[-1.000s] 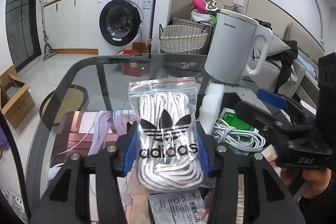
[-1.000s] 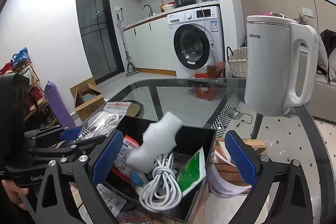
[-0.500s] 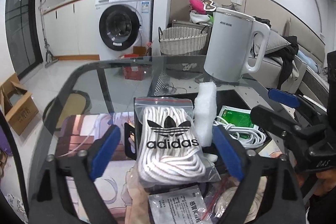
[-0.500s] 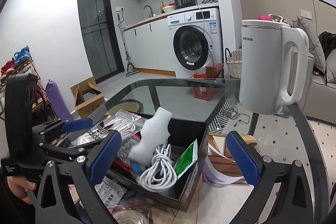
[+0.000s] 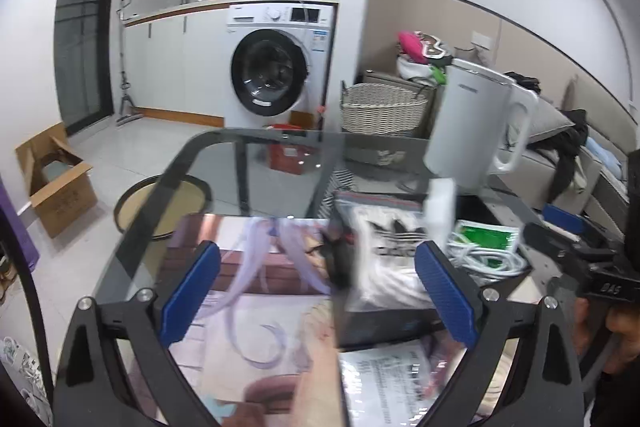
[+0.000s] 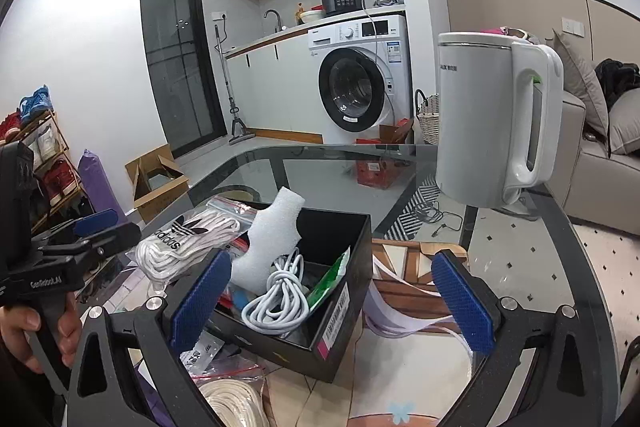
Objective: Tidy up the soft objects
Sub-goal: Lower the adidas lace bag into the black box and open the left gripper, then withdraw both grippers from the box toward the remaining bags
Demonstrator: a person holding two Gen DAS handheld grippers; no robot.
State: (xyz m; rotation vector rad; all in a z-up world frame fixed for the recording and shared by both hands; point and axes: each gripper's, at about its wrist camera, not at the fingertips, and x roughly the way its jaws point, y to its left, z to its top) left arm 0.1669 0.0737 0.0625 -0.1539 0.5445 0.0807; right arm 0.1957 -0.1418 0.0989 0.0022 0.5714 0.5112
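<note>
A clear zip bag of white laces with an adidas logo lies across the left rim of a black box, blurred in the left wrist view. The box holds a white foam piece, a coiled white cable and a green packet. My left gripper is open and empty, drawn back left of the bag. My right gripper is open and empty, in front of the box.
A white kettle stands on the glass table behind the box. A printed mat covers the table. Another bag of cream cord and a paper packet lie near the front edge.
My left gripper opened and let go of the adidas bag, which now rests on the box's left rim. The gripper pulled back to the left. The right gripper stayed open and rose slightly.
</note>
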